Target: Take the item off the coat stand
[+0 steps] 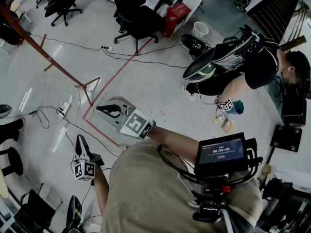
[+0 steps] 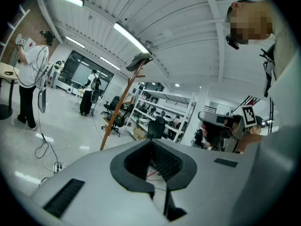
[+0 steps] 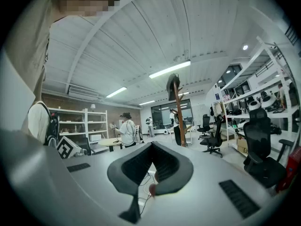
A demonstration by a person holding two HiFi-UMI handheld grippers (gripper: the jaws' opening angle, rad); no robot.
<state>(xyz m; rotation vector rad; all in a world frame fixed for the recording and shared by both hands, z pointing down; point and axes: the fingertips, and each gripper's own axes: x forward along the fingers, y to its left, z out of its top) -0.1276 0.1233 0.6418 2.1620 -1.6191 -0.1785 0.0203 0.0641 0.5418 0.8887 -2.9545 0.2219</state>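
The dark, cap-like item (image 2: 139,60) hangs on the very top of the wooden coat stand (image 2: 116,113), not yet taken off; the right gripper view shows the same item (image 3: 173,85) capping the stand's pole (image 3: 178,119). Both tools are held well short of the stand. The left gripper (image 2: 151,142) is clenched with nothing between its jaws, and the right gripper (image 3: 151,146) is likewise closed and empty. Behind the stand, white shelving (image 2: 162,108) carries boxes and dark gear. From the head view, a white bucket (image 1: 199,29) and a red box (image 1: 175,13) sit well beyond the stand's foot (image 1: 87,88); what they hold cannot be made out.
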